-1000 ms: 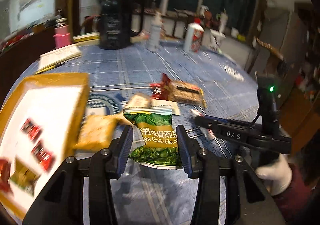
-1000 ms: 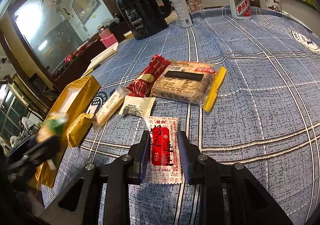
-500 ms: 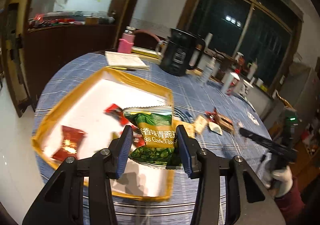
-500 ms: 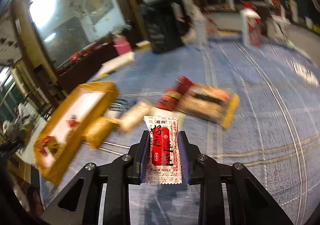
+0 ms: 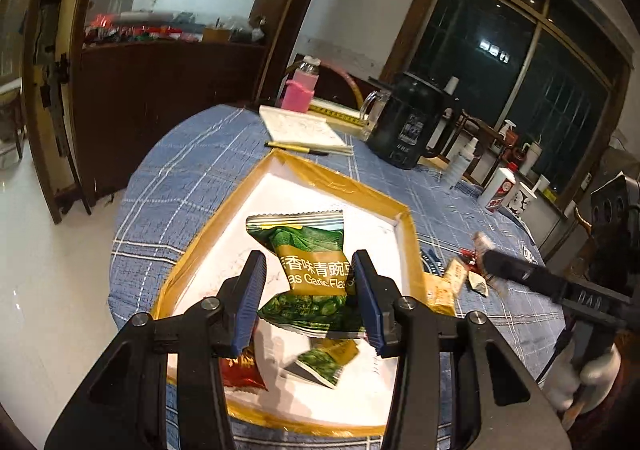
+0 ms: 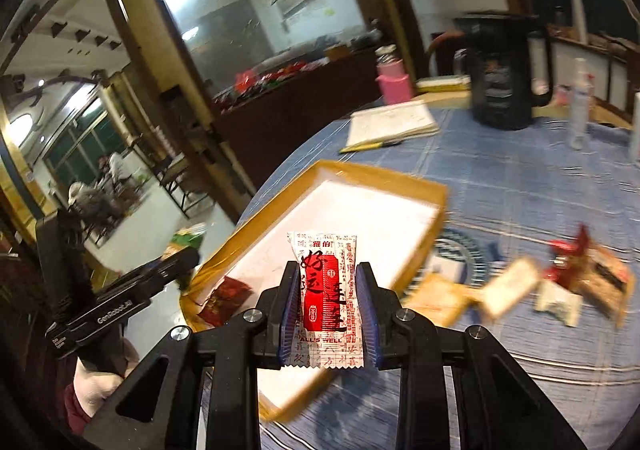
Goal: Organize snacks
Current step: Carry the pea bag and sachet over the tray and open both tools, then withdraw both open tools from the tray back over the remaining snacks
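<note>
My left gripper (image 5: 308, 298) is shut on a green pea snack packet (image 5: 308, 262) and holds it above the yellow-rimmed white tray (image 5: 344, 186). In the tray lie a second green packet (image 5: 324, 362) and a red packet (image 5: 240, 370). My right gripper (image 6: 328, 314) is shut on a white and red candy packet (image 6: 326, 294), held above the near edge of the same tray (image 6: 384, 178). Loose snacks (image 6: 560, 282) lie on the blue tablecloth to the right of the tray. The right gripper also shows in the left wrist view (image 5: 520, 270).
A black kettle (image 5: 408, 130), a notebook (image 5: 300, 126) with a pen, a pink bottle (image 5: 298, 90), a spray bottle and a white liquor bottle (image 5: 500, 190) stand at the far side of the round table. The table edge drops to the floor at left.
Both grippers swung left from the loose snacks to over the tray, each carrying its packet. The left gripper now sits farther over the tray's inside.
</note>
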